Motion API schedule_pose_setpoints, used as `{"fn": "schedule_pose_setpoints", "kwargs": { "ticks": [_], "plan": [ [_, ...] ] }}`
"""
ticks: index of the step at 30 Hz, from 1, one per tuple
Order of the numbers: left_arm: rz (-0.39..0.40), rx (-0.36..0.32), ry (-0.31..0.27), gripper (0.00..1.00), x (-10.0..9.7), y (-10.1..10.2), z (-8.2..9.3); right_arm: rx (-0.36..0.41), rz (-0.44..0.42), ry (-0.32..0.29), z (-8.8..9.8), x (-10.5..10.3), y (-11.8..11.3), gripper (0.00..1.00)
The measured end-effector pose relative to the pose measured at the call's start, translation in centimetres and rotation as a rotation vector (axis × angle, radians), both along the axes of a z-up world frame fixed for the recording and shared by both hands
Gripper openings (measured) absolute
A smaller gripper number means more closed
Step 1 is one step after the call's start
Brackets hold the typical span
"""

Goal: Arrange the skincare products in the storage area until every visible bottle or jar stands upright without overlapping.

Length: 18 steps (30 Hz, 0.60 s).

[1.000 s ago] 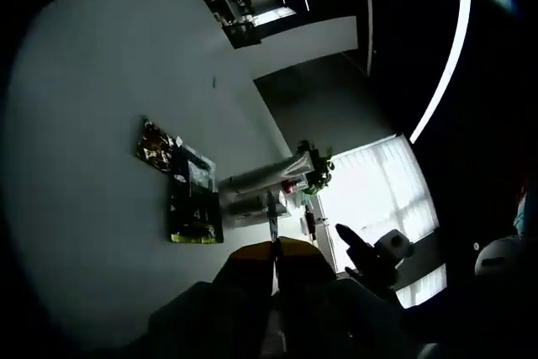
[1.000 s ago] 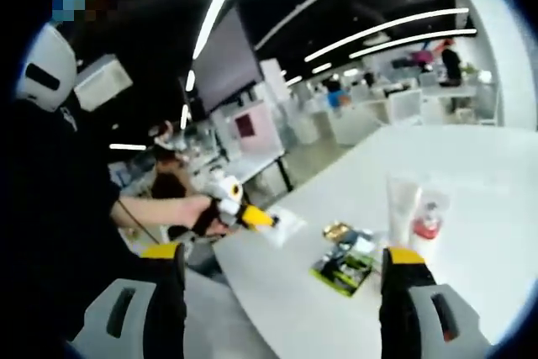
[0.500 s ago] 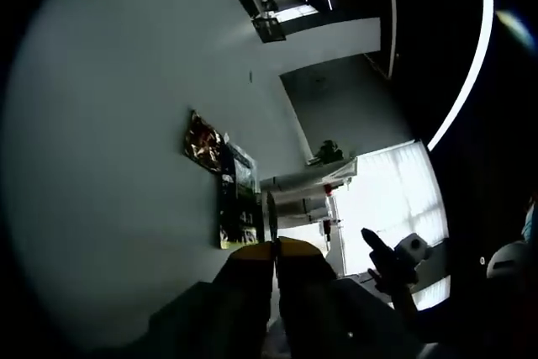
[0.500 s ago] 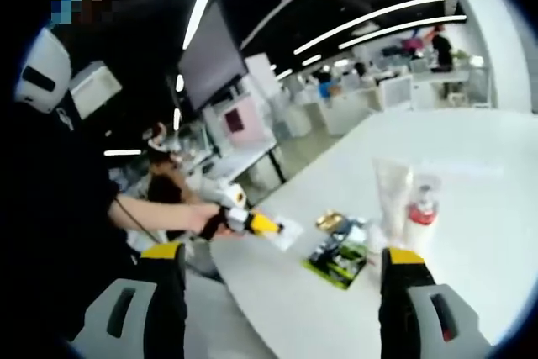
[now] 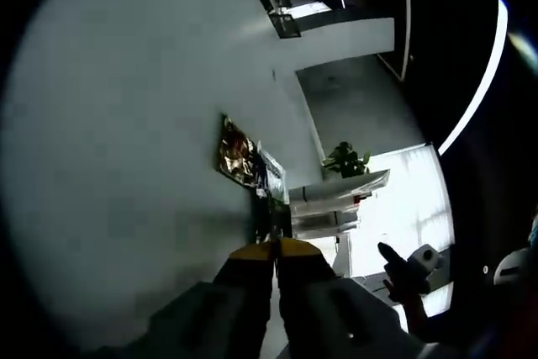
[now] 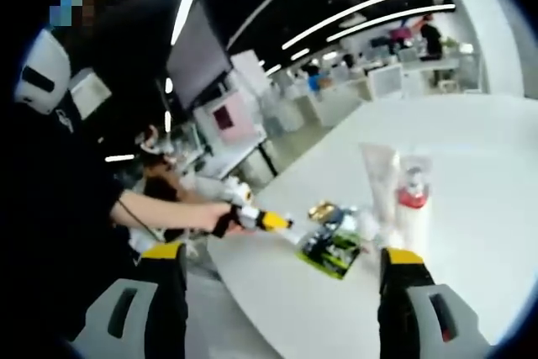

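A: While the left tongs (image 5: 275,251) are sitting pressed shut and empty near the flat sachets (image 6: 329,245), where are the bottles standing?

B: The tube (image 6: 378,184) and the red-capped bottle (image 6: 412,199) are standing upright, side by side, just behind. The right tongs (image 6: 282,279) are hanging spread wide, gripping nothing.

A: Room?

B: Bare bench (image 6: 471,166) is lying beyond; its edge is running close.
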<state>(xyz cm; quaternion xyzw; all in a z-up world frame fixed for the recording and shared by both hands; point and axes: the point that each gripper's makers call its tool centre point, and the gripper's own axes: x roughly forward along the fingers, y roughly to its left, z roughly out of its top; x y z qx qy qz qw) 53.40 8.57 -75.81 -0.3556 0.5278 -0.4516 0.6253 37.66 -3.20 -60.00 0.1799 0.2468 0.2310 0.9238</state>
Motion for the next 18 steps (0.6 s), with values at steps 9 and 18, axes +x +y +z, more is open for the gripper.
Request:
{"fn": "schedule_pose_setpoints", "kwargs": {
  "ticks": [9,18],
  "plan": [
    [-0.021,0.042,0.008,0.00,-0.2,0.2,-1.2,0.013,0.023,0.000,-0.1,0.4,1.0,0.97],
    [-0.003,0.069,-0.005,0.00,0.4,-0.1,-1.7,0.029,0.020,0.009,-0.5,0.4,1.3,0.97]
  ]
}}
